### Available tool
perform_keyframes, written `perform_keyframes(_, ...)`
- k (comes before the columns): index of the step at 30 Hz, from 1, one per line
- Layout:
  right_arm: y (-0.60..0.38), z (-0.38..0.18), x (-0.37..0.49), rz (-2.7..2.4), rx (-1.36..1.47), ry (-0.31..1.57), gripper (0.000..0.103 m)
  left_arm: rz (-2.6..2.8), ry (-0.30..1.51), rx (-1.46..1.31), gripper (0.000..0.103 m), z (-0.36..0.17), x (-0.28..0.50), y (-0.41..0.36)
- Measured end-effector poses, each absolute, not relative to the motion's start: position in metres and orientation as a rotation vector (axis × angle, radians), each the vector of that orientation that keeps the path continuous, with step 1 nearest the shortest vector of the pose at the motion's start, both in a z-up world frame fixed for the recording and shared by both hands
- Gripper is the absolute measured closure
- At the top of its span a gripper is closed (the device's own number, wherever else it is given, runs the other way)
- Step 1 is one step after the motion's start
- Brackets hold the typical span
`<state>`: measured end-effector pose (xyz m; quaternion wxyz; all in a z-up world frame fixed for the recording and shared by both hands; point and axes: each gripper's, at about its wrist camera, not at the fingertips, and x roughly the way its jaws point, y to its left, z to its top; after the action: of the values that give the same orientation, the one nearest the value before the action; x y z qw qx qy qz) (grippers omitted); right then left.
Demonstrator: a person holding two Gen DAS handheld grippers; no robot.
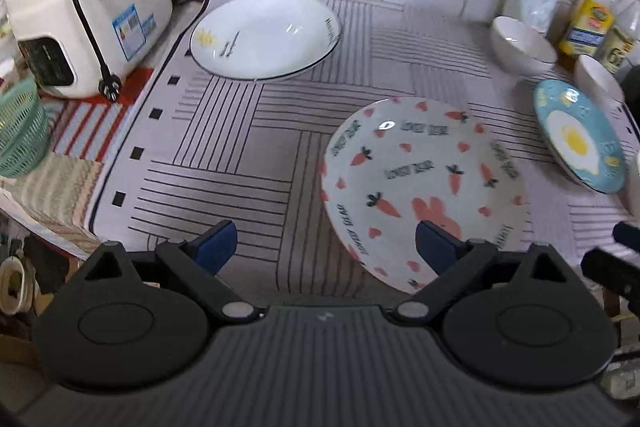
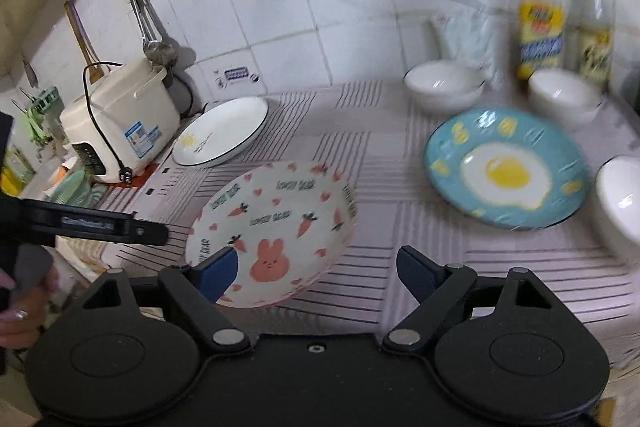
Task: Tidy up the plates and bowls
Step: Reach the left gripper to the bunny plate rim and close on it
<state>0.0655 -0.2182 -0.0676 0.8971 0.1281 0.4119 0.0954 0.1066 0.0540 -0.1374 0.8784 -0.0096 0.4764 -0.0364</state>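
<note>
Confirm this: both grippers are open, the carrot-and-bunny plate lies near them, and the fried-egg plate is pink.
One error: the fried-egg plate is blue, as the right wrist view shows. The left gripper and right gripper are open, with the carrot-and-bunny plate near them.

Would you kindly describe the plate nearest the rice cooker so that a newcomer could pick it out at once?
Start at the white rice cooker by the tiled wall, at the left end of the striped counter mat. Just to its right lies a white plate with a thin dark rim. Unlike the carrot-and-bunny plate and the blue fried-egg plate, it is nearly plain, bearing only a small yellow sun.
</note>
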Motion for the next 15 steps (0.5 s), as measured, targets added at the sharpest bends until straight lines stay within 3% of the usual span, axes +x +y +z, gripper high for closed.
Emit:
perform_keyframes(6,-0.214,-0.109,0.089,0.255,0.309,0.878,0.021,-0.118,1.091,-0.082,0.006,-0.169,0.136,0.06)
perform_keyframes(11,-0.206,-0.137,0.095,0.271,0.28,0.857,0.029,-0.081,1.019,-0.014,0.006,-0.179,0.144,0.052)
perform_keyframes(15,-0.212,-0.15,0.104,0.259,0.367,0.894,0.046,-0.043,1.071,0.044,0.013,-0.189,0.155,0.048)
